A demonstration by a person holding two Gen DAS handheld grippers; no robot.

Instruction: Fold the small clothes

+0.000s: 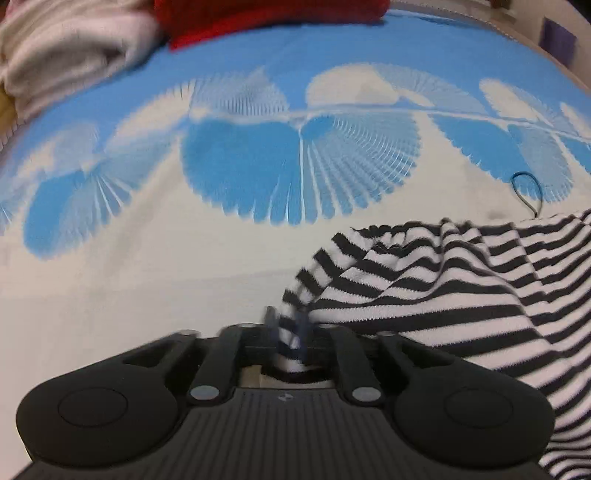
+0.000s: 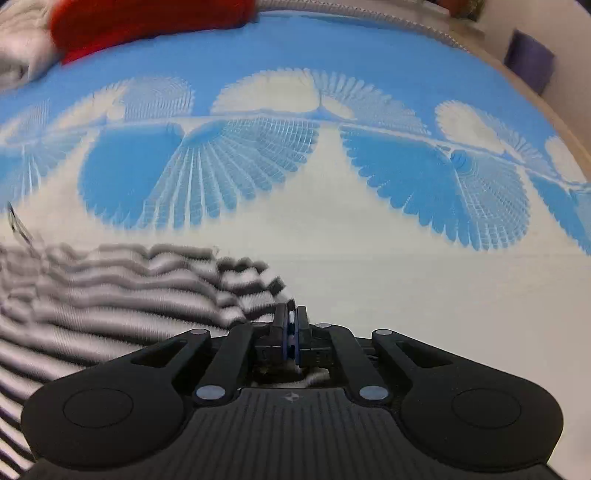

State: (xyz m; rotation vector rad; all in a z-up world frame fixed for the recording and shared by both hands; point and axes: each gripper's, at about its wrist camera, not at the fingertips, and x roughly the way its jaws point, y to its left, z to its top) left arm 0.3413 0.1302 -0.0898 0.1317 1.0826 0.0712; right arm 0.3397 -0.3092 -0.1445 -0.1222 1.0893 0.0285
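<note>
- Cloth first: a beige cloth (image 1: 62,55) is bunched at the far left edge of the bed (image 1: 110,288), with a red cloth (image 1: 266,18) just beside it; both lie well apart from the work.
- Left gripper (image 1: 286,325) tilts steeply down over the bed's blue-and-white sheet. Its jaws are blurred, but a bunched corner of the striped garment (image 1: 443,295) sits between them and runs back toward the camera, so they look clamped on it. I would not swear to how firm that pinch is.
- From the left gripper the garment spreads away to the right and toward the near edge of the bed, its black and white stripes running roughly across the view.
- A thin dark loop (image 1: 526,192), perhaps a hair tie, lies on the sheet just beyond the garment's far edge.
- Right gripper (image 2: 291,325) points down at much the same steep tilt. Its jaws are closed together on a thin edge of the garment (image 2: 110,295), a sliver of white showing between the pads.
- From the right gripper the garment extends to the left, so the cloth is strung between the two hands with its long axis across the bed.
- Judgement: each hand holds one corner, neither nearer than the other, so the coming fold likely depends on carrying both corners together over the part of the garment nearest the person.
</note>
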